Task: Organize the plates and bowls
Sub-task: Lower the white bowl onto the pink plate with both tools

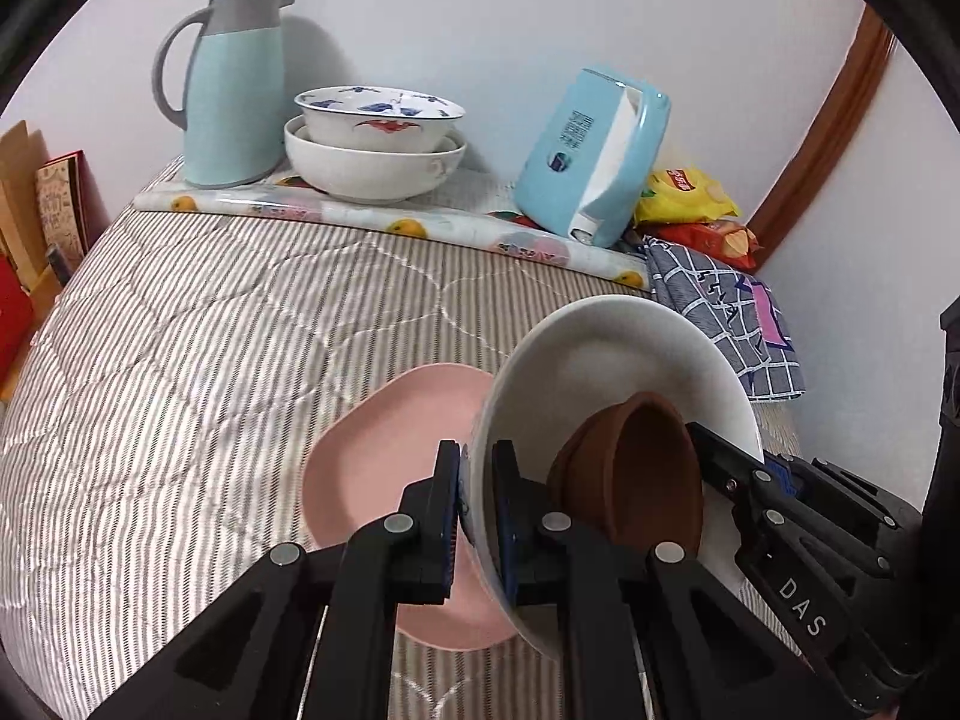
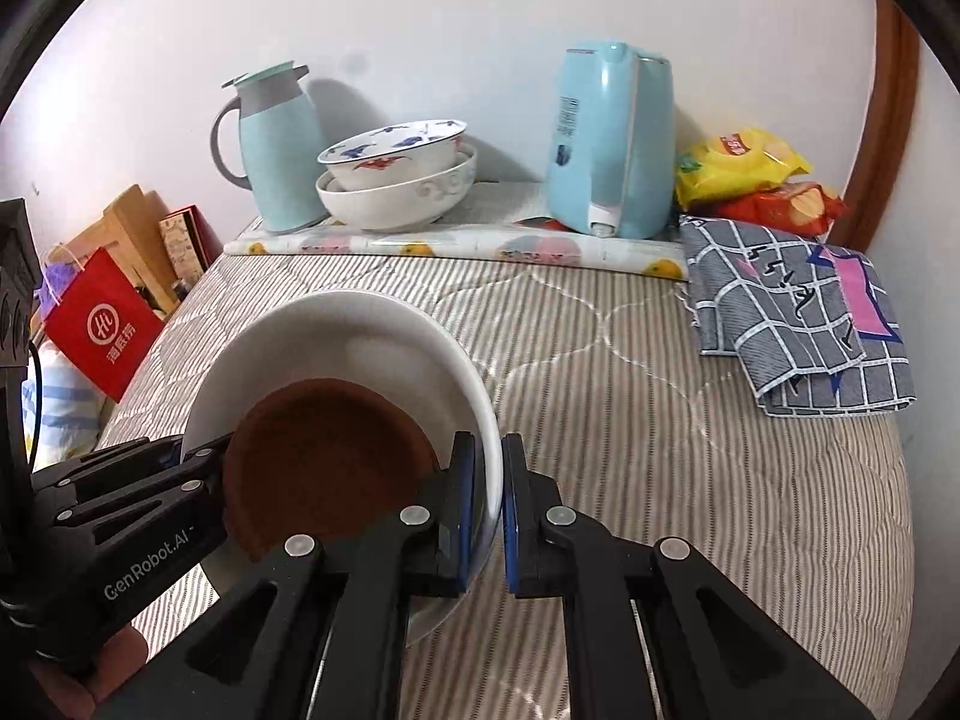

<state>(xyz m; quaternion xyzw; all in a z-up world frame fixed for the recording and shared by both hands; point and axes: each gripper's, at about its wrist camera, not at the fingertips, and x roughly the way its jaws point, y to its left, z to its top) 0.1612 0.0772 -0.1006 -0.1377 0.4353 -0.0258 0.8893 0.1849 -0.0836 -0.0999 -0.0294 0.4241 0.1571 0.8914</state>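
At frame bottom, left wrist view: left gripper (image 1: 477, 480) is clamped shut on the near rim of the white bowl (image 1: 612, 354), one pad outside the wall, one inside.
At frame bottom, right wrist view: right gripper (image 2: 489, 480) is clamped shut the same way on the opposite rim of that white bowl (image 2: 360, 330).
Load: white bowl hangs tilted between the two grippers above the bed, centre-right in the left view, lower left in the right view; a brown bowl (image 2: 324, 456) sits loose inside it, slid toward the low side.
Handling, judged: glazed ceramic, stiff, heavy for a rim pinch, slick and breakable; the brown bowl can slide or tip out if the tilt grows, so level it and keep both grips opposite each other on the rim.
Beneath: pink plate (image 1: 390, 420) lies on the striped quilt (image 1: 180, 360), partly hidden under the white bowl in the left view.
Likely target, judged: stacked bowls (image 1: 372, 144), a patterned one nested in a plain white one, at the upper middle on the fruit-print mat (image 1: 420, 228).
Beside the stack: pale blue jug (image 1: 234, 84) just left of it, blue tissue box (image 1: 594, 156) to its right; the gap between is tight for a two-handed set-down.
Far right: checked cloth (image 2: 798, 330) and snack packets (image 2: 756, 180), well apart from the path.
Left edge, right view: red bag (image 2: 102, 324), off the bed.
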